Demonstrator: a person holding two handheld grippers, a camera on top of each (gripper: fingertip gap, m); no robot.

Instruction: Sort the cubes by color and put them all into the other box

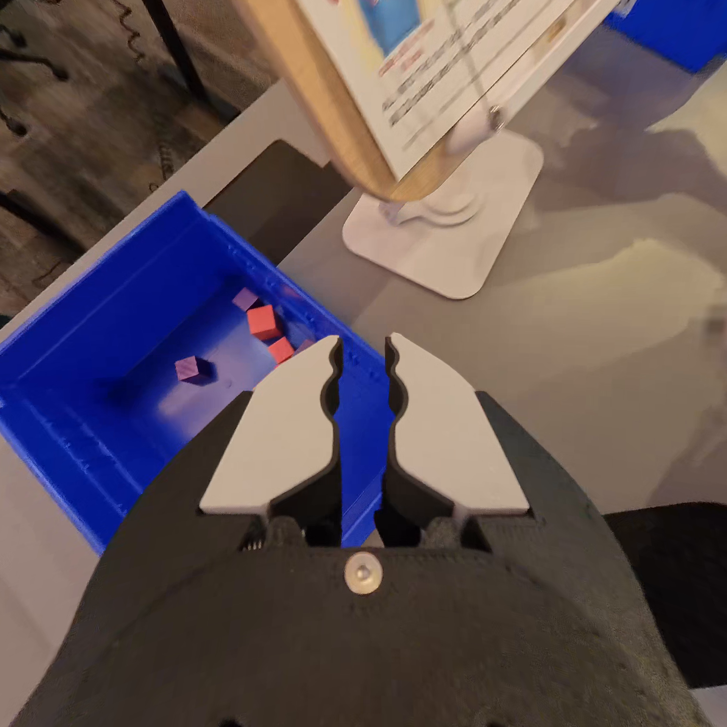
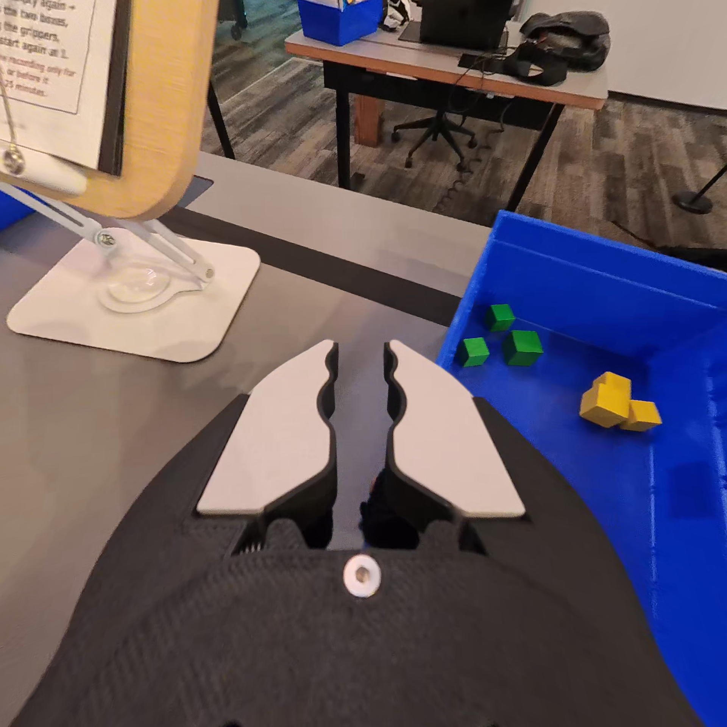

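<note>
Grey tabletop [image 2: 118, 413] lies bare between the two bins, and the white flat-footed stand [image 2: 130, 299] holding a wood-framed instruction board [image 2: 165, 110] sits at its middle, so everything here is placed from that stand. To the stand's left, in the left wrist view, a blue plastic bin [image 1: 98, 314] sits near the table's far edge, where a black strip [image 1: 275, 189] runs along the tabletop and the patterned floor begins beyond. Inside that bin, two red wooden cubes [image 1: 261, 321] lie close against the wall nearer the stand, with a purple cube [image 1: 244, 297] just behind them and another purple cube [image 1: 191, 369] alone on the open bin floor. To the stand's right, in the right wrist view, a second blue plastic bin [image 2: 590, 283] holds three green cubes [image 2: 521, 347] in the corner nearer the stand and a touching clump of yellow cubes [image 2: 613, 401] farther from it. The board's wooden frame overhangs the tabletop above the stand's foot, narrowing the room over the middle. The left gripper [image 1: 364, 346] hovers over the stand-side rim of the left bin, fingers [image 1: 299, 393] slightly spread with only the blue wall showing between them. The right gripper [image 2: 360, 350] hangs over bare tabletop between the stand and the right bin, fingers [image 2: 291, 413] likewise a little apart, holding nothing.
</note>
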